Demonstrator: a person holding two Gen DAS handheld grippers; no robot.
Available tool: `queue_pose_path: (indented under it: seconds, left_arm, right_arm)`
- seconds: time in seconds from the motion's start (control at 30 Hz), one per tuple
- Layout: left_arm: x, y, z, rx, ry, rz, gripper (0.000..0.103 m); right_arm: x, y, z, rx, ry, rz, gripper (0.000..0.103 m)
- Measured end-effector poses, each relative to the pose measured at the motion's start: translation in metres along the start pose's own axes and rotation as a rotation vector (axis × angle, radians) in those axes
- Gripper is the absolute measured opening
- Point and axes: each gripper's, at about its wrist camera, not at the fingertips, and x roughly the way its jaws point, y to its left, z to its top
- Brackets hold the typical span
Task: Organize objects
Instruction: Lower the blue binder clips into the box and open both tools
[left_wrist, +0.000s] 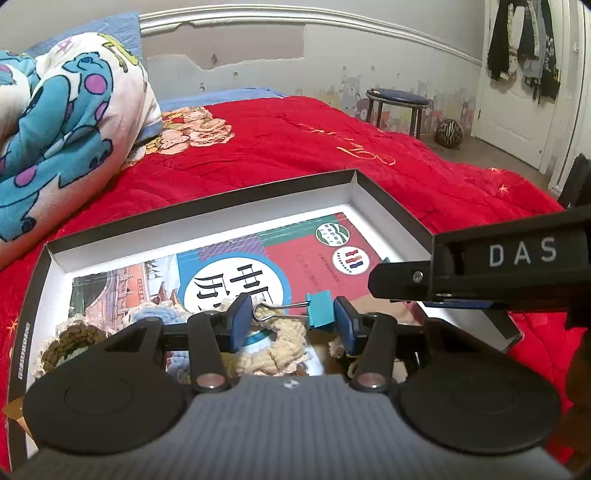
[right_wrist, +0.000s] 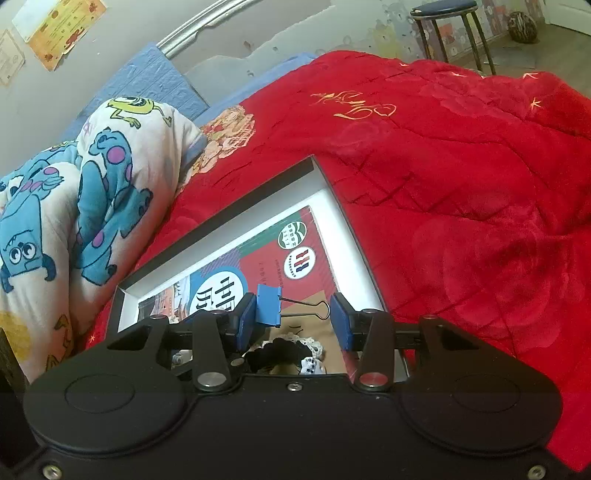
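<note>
Shallow box (left_wrist: 207, 210) on red quilt (left_wrist: 295, 147), book and scrunchies inside. Over its near end, left gripper (left_wrist: 293, 317) pinching teal clip (left_wrist: 319, 309), long axis left-right across jaws. Just right, right gripper (right_wrist: 293, 319) likewise pinching blue clip (right_wrist: 269, 304).

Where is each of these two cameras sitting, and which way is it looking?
Left wrist view: on the left gripper, facing down into the shallow black-rimmed white box; its fingers hold a teal binder clip, right gripper alongside.
Right wrist view: on the right gripper, facing the same box; its fingers hold a blue binder clip.
Shared: box, red quilt, round blue stool.
</note>
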Motion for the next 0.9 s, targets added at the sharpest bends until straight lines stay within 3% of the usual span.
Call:
queue_pose_path:
  seconds: [0.23,0.6,0.9]
  left_arm:
    - [-0.002,0.005,-0.004,-0.019,-0.021,-0.032,0.065]
    - [-0.008,0.020,-0.001,-0.065,0.001,-0.098,0.078]
    - [-0.032,0.030,0.012,-0.058,-0.046,-0.102,0.084]
  right_arm:
    - [0.001,0.001,0.001,0.001,0.009,0.001,0.043]
    - [-0.002,-0.006,0.004,0.068,0.025,0.073,0.043]
    - [-0.023,0.002,0.009,0.070,-0.020,0.121,0.052]
